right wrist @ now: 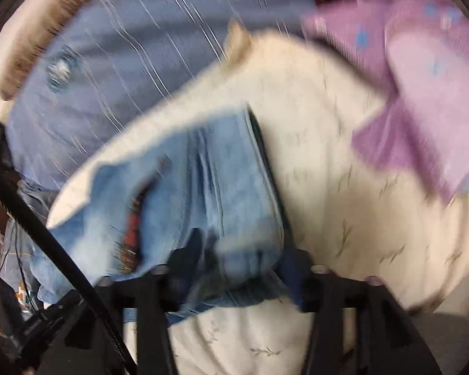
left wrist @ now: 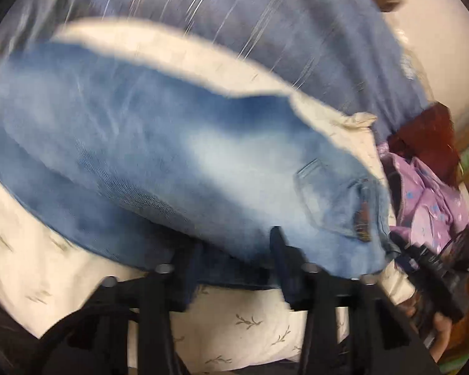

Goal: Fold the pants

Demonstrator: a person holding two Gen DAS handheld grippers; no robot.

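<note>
Two grippers are on the job, and both views are smeared with motion blur, so I keep to what I can make out. The blue jeans lie on a cream pillow printed with small sprigs, which sits on a blue striped bedsheet. From my left gripper the denim stretches away forward and to the left, its long axis slanting up-left, with the back pocket and waistband end off to my right. My left fingers stand spread, and the near edge of the jeans lies across the gap between them; I cannot tell whether they grip it. My right gripper has a bunched hem or edge of the jeans between its fingers, which look wide apart around the cloth; whether it is truly clamped I cannot tell. A purple spotted garment lies beyond the pillow on my right. I judge the fold will run along the jeans' length.
</note>
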